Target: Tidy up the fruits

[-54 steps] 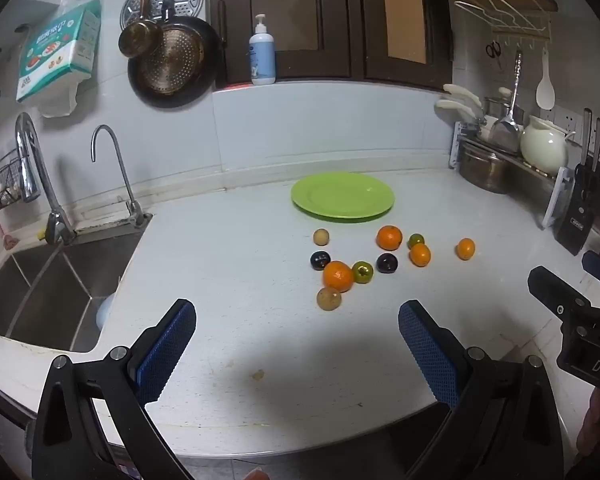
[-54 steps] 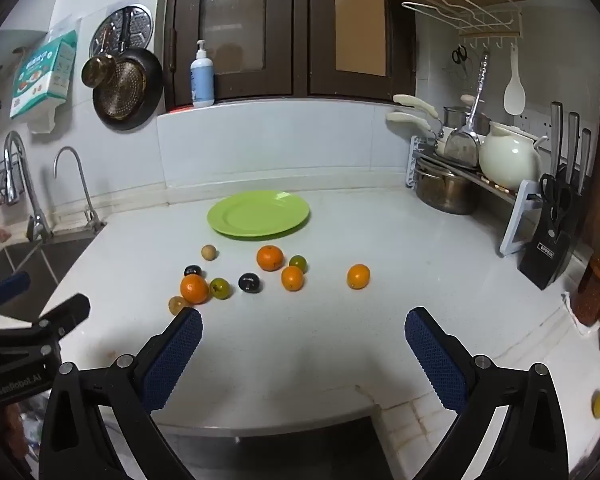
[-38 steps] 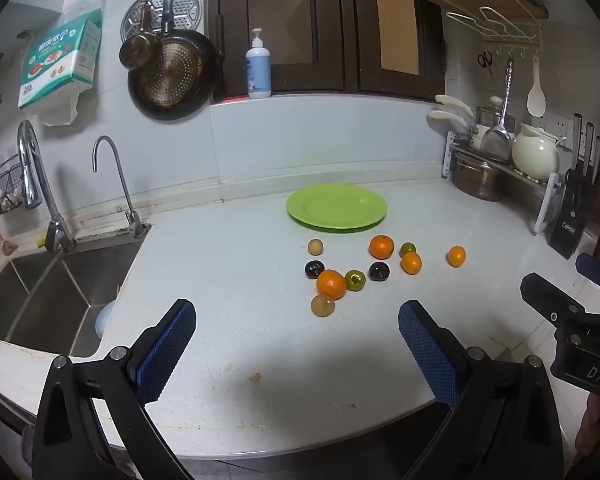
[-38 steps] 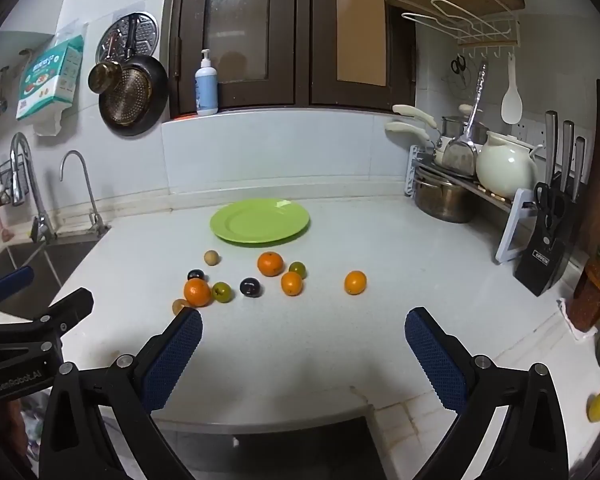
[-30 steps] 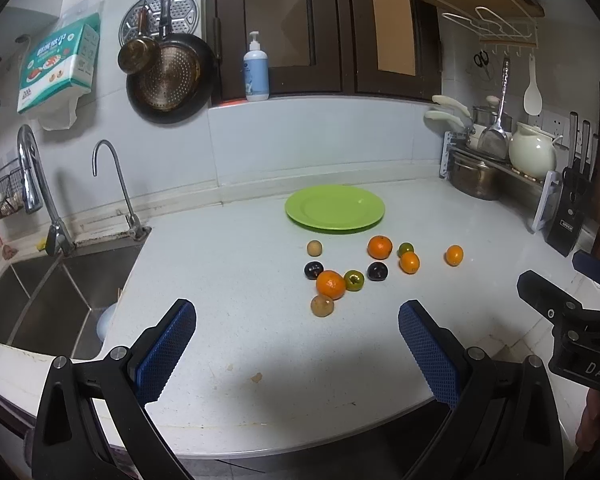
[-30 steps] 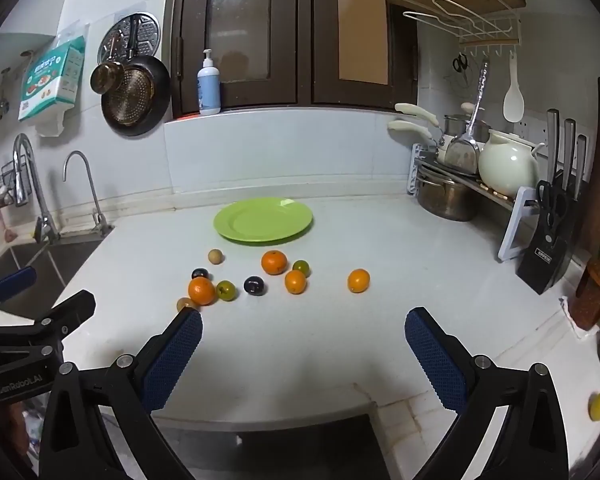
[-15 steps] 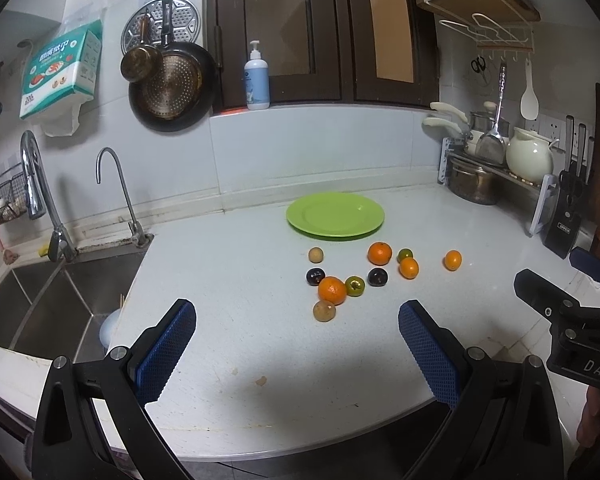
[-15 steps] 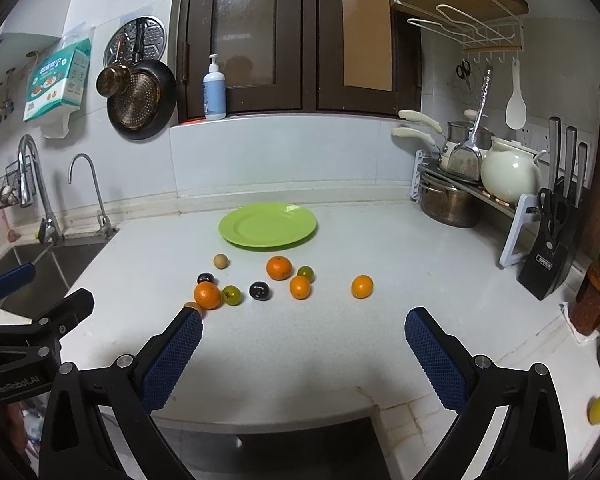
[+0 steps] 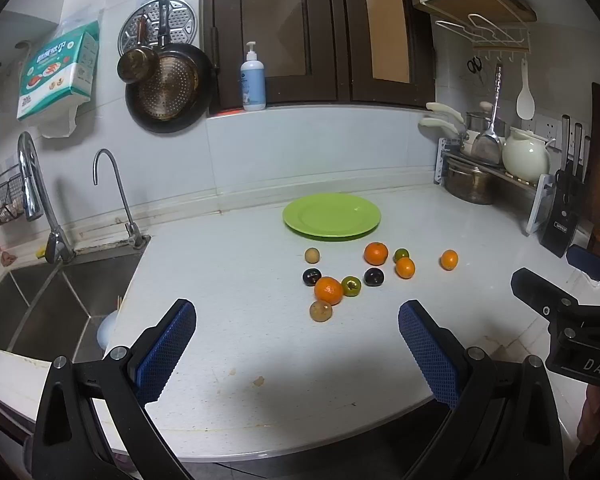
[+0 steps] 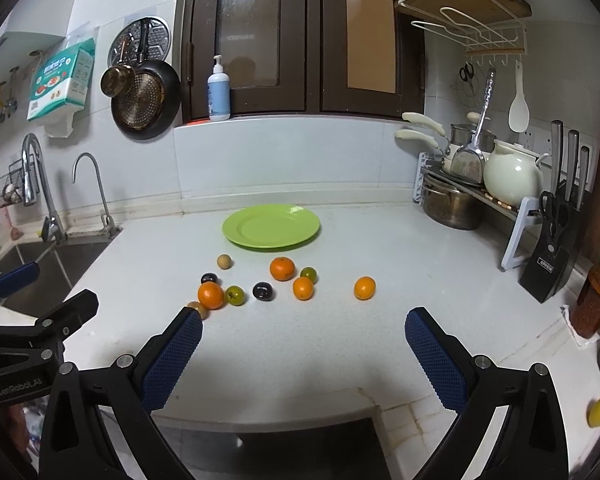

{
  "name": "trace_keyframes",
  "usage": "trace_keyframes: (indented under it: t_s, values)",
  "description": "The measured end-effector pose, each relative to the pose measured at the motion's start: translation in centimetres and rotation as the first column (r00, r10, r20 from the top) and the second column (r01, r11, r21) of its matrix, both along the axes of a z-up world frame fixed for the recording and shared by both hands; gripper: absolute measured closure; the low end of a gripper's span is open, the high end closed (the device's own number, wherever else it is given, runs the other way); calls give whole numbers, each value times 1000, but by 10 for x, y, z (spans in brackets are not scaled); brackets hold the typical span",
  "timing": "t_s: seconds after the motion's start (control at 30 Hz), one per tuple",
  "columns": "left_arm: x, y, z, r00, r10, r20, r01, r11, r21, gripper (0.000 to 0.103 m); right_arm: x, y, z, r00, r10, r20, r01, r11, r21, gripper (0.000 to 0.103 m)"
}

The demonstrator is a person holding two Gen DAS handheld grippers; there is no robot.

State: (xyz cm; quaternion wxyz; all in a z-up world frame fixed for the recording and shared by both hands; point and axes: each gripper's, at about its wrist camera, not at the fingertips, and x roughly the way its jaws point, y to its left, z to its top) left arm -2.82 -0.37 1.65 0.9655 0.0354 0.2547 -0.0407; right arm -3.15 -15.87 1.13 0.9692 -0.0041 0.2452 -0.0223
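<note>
both the left gripper (image 9: 296, 324) and the right gripper (image 10: 303, 330) have their fingers wide apart and hold nothing. little fruits (image 9: 329, 289) sit on the white counter (image 9: 228, 280) mid frame, just below the green plate (image 9: 331, 216).

Left claw (image 9: 296, 344) spread wide, empty, right claw (image 10: 303, 350) likewise, side by side

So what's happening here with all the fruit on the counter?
A person holds two tongs, left tongs and right tongs, both open and empty, above the counter edge. Small fruits lie scattered in front of an empty green plate. None has been picked up or plated.
</note>
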Motion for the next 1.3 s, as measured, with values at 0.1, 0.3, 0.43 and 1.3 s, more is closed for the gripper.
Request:
trace_keyframes:
  t_s: [0.1, 0.3, 0.43, 1.3]
  values:
    - [1, -1, 0, 1000, -3, -3, 3, 1000, 2, 0, 0, 0, 0, 1000, 2, 0, -2, 1000, 1, 0]
    - [3, -3, 0, 1000, -5, -5, 5, 1000, 3, 0, 0, 0, 0, 1000, 1, 0, -1, 1000, 0, 0]
    - [5, -4, -1, 1000, -7, -6, 7, 1000, 4, 0, 1, 0, 0, 1000, 4, -2, -4, 1000, -3, 0]
    - [35, -7, -19, 1000, 26, -9, -26, 999, 42, 0, 43, 0, -13, 993, 109, -41, -109, 994, -4, 1]
